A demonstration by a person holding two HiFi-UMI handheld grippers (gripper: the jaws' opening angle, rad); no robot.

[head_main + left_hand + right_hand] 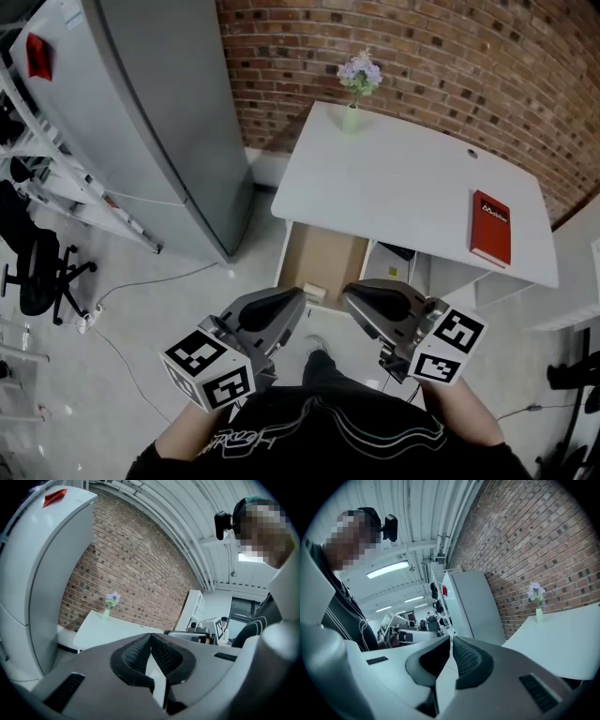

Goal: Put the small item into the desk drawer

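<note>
The white desk has its drawer pulled out, showing a brown bottom. A small pale item lies at the drawer's near end. Below that end, in the head view, my left gripper and right gripper hang close together with their tips turned toward each other. Neither touches the item. In the left gripper view the left gripper has its ribbed pads pressed together with nothing between them. The right gripper is likewise shut and holds nothing.
A red book lies on the desk's right side and a vase of purple flowers stands at its far corner. A tall grey fridge stands left of the desk. Cables run over the floor; a brick wall is behind.
</note>
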